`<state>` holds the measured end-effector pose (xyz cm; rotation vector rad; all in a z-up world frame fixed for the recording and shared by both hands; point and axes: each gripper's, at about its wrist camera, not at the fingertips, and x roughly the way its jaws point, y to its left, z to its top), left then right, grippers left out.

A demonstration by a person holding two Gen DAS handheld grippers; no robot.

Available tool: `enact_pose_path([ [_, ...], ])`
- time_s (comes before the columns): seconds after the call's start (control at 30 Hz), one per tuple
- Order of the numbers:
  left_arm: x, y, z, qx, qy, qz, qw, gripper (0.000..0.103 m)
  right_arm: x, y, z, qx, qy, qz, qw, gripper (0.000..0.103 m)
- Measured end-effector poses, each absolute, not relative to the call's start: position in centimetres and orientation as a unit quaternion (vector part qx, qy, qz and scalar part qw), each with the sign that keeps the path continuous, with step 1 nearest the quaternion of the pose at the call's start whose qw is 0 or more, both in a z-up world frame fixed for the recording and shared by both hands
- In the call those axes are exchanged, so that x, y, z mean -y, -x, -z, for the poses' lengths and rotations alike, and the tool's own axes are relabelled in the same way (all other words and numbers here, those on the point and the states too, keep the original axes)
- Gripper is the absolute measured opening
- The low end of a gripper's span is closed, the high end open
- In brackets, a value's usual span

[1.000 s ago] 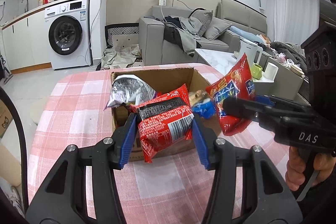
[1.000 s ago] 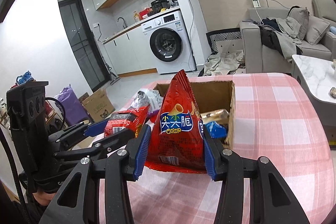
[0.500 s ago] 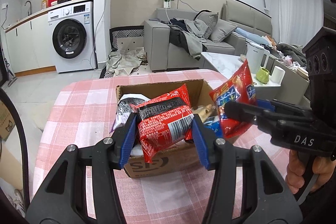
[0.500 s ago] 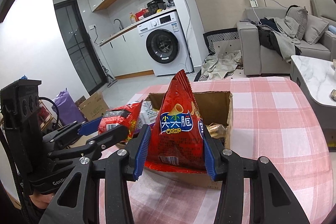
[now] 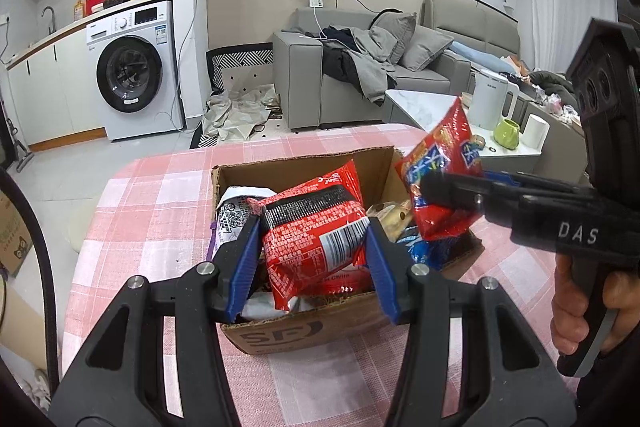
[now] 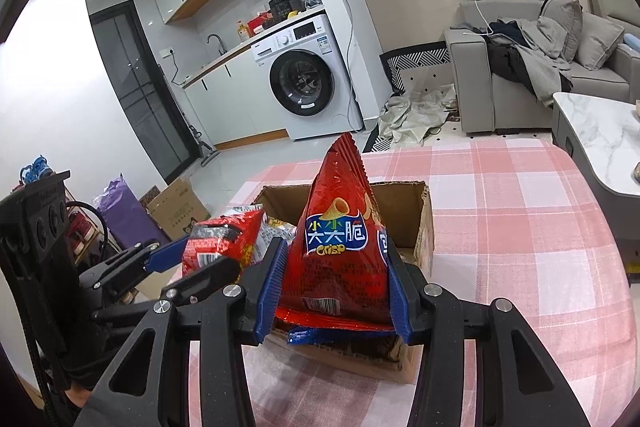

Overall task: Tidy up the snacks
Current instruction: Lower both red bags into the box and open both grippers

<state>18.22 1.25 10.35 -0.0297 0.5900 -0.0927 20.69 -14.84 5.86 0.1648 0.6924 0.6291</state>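
Note:
My left gripper (image 5: 310, 257) is shut on a red noodle packet (image 5: 316, 239) and holds it over the open cardboard box (image 5: 304, 331) on the pink checked tablecloth. My right gripper (image 6: 334, 293) is shut on a tall red crisp bag (image 6: 340, 247), held upright above the same box (image 6: 424, 227). From the left wrist view that crisp bag (image 5: 440, 171) hangs over the box's right side, with a hand on the right gripper's handle. The right wrist view shows the noodle packet (image 6: 222, 239) at the left. Inside the box lie a white-and-black packet (image 5: 236, 211) and blue wrappers (image 5: 420, 247).
The round table (image 6: 520, 227) stands in a living room. A grey sofa (image 5: 360, 79) and washing machine (image 5: 132, 79) are beyond it. A marble side table (image 5: 496, 143) with a kettle and cups lies to the right. Boxes and a purple bag (image 6: 124, 211) sit on the floor at left.
Both grippers, each with its packet, have drawn back toward the near side of the box, so the box now sits farther in under the packets. Neither grip has changed.

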Motion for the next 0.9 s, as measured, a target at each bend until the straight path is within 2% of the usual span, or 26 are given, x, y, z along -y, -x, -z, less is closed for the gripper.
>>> enact_pose_path([
  [0.5,-1.3,-21.3,-8.3,-0.299,0.000,0.045,0.953,0.048,12.8,-23.7,-4.5,-0.351,-0.079,-0.295,0.885,0.047],
  [0.9,-1.5,-23.7,-4.5,-0.327,-0.011,0.050,0.944,0.049,12.0,-25.1,-3.1,-0.369,-0.066,-0.288,0.881,0.047],
])
